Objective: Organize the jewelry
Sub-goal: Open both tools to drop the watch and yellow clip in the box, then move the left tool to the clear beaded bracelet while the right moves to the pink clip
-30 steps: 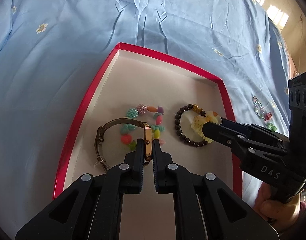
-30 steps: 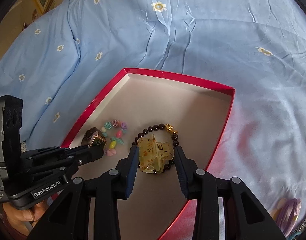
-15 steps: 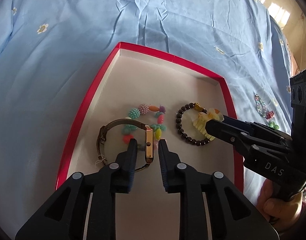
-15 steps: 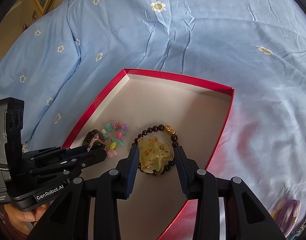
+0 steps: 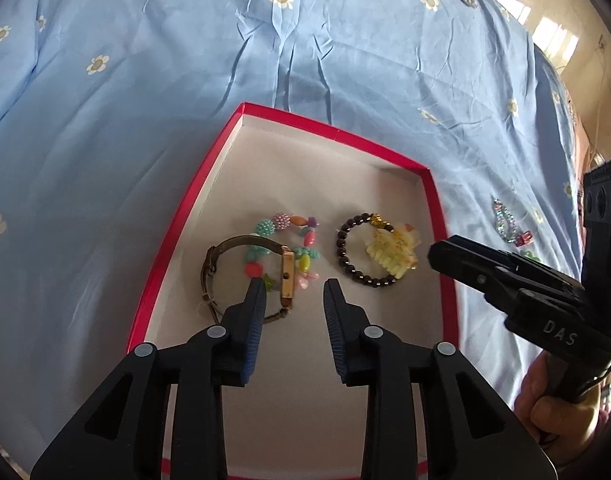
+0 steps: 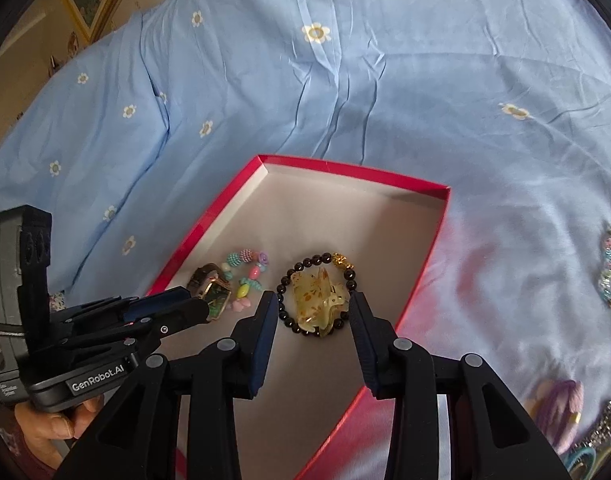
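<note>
Left wrist view: blue flowered bedsheet (image 5: 185, 100) fills most of the pic, w/ a red box (image 5: 185, 216) on it. Box is only part filled, far half bare. Inside, near end: a watch (image 5: 286, 278) lying across a colorful bead bracelet (image 5: 301, 226), and beside them a dark bead bracelet (image 5: 341, 246) w/ a yellow hair clip (image 5: 391, 248) resting on it. Left gripper (image 5: 293, 286) jaws spread wide, holding nothing, watch face sits loose between the tips. Right gripper (image 6: 310, 302) also wide and empty, tips either side of the clip, not squeezing it.

So approx 4 pieces are in. Still out on the sheet, right of the box: a sparkly bracelet (image 6: 609, 268), purple hair ties (image 6: 561, 408) & a few more bits at the frame edge, too blurred to name. Judging by that, roughly halfway
</note>
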Motion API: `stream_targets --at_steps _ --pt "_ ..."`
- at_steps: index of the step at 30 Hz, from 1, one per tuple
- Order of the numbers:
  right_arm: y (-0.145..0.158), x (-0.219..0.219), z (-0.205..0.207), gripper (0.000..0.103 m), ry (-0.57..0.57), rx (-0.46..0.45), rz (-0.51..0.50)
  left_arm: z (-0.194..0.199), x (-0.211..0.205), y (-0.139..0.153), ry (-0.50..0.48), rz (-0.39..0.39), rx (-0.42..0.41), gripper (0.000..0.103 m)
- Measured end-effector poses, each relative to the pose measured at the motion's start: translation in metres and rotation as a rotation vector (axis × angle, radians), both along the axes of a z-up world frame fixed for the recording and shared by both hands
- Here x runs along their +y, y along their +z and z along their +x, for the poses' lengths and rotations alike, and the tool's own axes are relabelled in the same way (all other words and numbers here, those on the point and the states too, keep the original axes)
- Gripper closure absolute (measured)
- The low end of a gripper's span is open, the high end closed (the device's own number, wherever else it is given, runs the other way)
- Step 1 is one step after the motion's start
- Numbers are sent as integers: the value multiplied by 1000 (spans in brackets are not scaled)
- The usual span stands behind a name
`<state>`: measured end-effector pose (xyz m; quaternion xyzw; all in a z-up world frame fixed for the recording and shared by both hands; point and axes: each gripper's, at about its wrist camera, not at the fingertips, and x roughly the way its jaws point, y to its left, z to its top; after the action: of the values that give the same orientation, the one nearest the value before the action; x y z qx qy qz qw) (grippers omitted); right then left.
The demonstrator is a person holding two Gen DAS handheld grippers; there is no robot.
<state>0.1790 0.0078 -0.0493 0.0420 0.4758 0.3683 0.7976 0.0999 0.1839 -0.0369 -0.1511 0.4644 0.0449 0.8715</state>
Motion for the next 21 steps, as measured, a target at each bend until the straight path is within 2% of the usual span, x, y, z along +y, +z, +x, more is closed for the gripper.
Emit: stream_targets --at_steps 9,21 --pt "19 -52 -12 61 -75 -15 34 -7 -28 13 -38 -15 -22 74" --pt "17 -137 -15 61 -229 4 28 1 -80 18 -127 -15 -26 69"
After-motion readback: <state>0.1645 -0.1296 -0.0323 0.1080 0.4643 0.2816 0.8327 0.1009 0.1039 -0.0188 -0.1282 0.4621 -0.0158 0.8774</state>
